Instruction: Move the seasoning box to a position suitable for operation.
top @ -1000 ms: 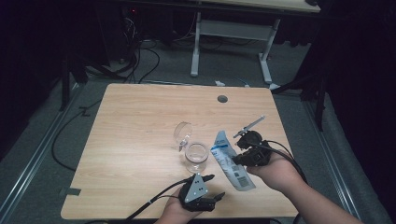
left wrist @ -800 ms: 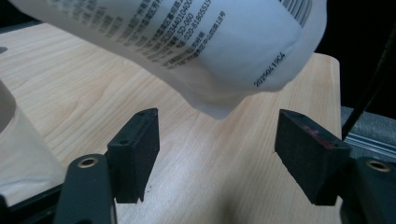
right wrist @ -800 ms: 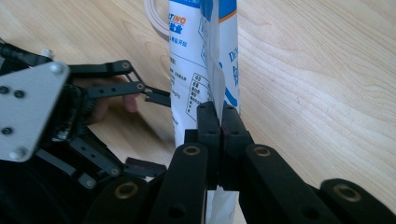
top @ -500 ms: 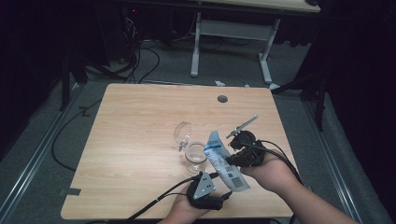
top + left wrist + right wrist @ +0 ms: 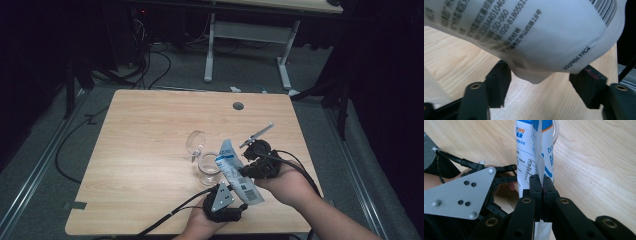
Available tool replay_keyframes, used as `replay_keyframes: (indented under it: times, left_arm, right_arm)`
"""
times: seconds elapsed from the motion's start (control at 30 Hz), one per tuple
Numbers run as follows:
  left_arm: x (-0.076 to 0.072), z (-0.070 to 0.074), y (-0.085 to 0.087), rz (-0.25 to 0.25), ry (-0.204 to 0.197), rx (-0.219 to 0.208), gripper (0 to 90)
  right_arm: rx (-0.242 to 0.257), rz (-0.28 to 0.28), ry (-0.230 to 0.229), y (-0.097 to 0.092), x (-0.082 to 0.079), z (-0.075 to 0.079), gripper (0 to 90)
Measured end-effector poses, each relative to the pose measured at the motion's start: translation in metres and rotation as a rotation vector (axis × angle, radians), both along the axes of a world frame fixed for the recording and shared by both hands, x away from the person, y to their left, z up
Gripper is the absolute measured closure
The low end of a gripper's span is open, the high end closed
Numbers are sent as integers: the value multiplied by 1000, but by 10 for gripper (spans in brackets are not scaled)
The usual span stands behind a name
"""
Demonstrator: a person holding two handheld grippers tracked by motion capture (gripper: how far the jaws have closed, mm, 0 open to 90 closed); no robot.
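Observation:
A white and blue pouch (image 5: 234,169) hangs tilted over the near right of the table, its top end over a clear glass jar (image 5: 209,169). The jar's hinged lid (image 5: 196,141) stands open. My right gripper (image 5: 244,173) is shut on the pouch's flat side seam (image 5: 539,157). My left gripper (image 5: 238,209) sits at the pouch's bottom end. In the left gripper view the bulging bottom (image 5: 536,37) lies between that gripper's (image 5: 544,82) jaws. Those jaws have just been closing, and the pads stand beside the pouch without visibly squeezing it.
The wooden table (image 5: 150,130) has a round cable hole (image 5: 238,106) near its far edge. Black cables trail from both grippers over the near edge. Another desk's white legs (image 5: 210,45) and loose cables stand on the floor behind.
The right hand and the pouch have shifted slightly left toward the jar. The left gripper has come up a little under the pouch's bottom end.

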State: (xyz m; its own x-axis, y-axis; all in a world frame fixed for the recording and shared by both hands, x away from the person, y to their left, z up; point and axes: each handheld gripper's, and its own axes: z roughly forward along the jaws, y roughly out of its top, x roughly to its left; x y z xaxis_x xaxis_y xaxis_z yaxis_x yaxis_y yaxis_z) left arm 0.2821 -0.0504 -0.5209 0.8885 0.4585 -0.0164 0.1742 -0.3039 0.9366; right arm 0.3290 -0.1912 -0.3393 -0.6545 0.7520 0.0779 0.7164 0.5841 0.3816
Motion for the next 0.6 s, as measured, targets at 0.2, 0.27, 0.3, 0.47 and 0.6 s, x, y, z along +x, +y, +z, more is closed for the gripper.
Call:
replay_keyframes:
  times: [0.2,0.27,0.3,0.47,0.6]
  left_arm:
    - [-6,3,1,30,-32,8,540]
    - [-8,5,3,26,-31,8,555]
    - [-8,5,3,26,-31,8,560]
    - [-13,9,2,44,-43,1,590]
    - [-14,10,2,71,-47,2,600]
  right_arm:
    - [-14,12,-4,2,1,-1,893]
    - [-11,7,-7,3,1,-3,893]
    - [-11,7,-7,3,1,-3,893]
    - [-8,15,-20,6,4,-4,892]
    - [2,19,-31,9,5,-4,890]
